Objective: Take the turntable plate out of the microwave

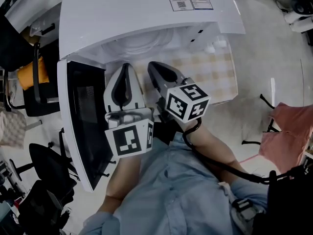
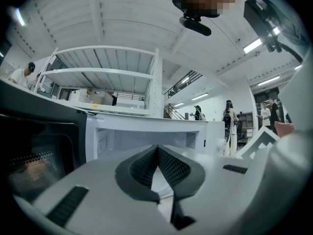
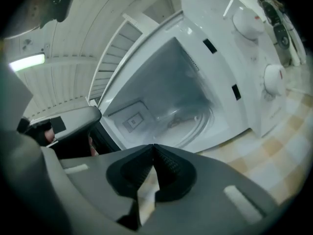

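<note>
A white microwave stands on a checked tablecloth, its dark-glass door swung open to the left. Inside the cavity lies the clear glass turntable plate, also seen as a round rim on the cavity floor. My left gripper and right gripper hover side by side just in front of the opening, outside the cavity. Both are shut with nothing between them: the left pads meet at their tips, and so do the right ones. The right gripper is rolled, so its view is tilted.
The microwave's control panel with two knobs is right of the cavity. The yellow-checked cloth covers the table. Office chairs stand at the left and a pink cloth at the right. People stand in the background.
</note>
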A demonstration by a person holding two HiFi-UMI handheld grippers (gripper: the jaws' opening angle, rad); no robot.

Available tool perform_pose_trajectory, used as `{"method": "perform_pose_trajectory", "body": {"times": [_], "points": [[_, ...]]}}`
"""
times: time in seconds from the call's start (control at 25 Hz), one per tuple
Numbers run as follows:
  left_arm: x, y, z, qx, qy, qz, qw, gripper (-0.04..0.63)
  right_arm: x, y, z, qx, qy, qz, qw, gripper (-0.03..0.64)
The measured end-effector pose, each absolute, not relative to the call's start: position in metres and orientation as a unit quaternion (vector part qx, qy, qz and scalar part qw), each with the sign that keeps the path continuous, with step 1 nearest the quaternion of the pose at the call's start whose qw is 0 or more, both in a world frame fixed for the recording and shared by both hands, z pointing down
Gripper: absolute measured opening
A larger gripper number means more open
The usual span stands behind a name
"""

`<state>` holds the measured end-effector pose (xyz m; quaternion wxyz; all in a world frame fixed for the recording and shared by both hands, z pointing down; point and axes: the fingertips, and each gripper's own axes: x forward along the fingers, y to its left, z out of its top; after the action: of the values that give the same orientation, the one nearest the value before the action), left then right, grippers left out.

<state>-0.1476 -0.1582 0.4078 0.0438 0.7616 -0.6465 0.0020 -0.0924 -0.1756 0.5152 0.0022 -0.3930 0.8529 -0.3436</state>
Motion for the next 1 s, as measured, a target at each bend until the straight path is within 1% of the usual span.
{"method": "perform_pose_trajectory", "body": {"times": [0.08,0.12,0.2,0.32,0.6,0.72,0.84,1.0], "points": [[-0.146,-0.160,0.406,0.761,-0.647,0.007,0.052,0.008,-0.093,-0.180,0.519,-0.376,0.840,-0.392,0.022,-0.003],[-0.145,-0.162,0.403,0.760,-0.647,0.008,0.056,0.008,-0.093,-0.182,0.519,-0.369,0.830,-0.417,0.033,0.013],[-0.144,-0.166,0.394,0.760,-0.647,0.012,0.061,0.008,-0.091,-0.187,0.520,-0.363,0.811,-0.456,0.046,0.103],[-0.144,-0.174,0.385,0.759,-0.648,0.016,0.070,0.008,-0.091,-0.194,0.522,-0.361,0.788,-0.495,0.057,0.123],[-0.148,-0.190,0.391,0.754,-0.650,0.027,0.090,0.008,-0.095,-0.212,0.535,-0.357,0.753,-0.547,0.085,0.127],[-0.153,-0.193,0.399,0.750,-0.653,0.034,0.098,0.008,-0.101,-0.218,0.535,-0.346,0.749,-0.556,0.101,0.117],[-0.156,-0.193,0.401,0.747,-0.656,0.038,0.102,0.008,-0.102,-0.219,0.536,-0.351,0.749,-0.554,0.093,0.100],[-0.162,-0.193,0.400,0.742,-0.661,0.041,0.107,0.008,-0.099,-0.206,0.544,-0.364,0.739,-0.562,0.078,0.097]]}}
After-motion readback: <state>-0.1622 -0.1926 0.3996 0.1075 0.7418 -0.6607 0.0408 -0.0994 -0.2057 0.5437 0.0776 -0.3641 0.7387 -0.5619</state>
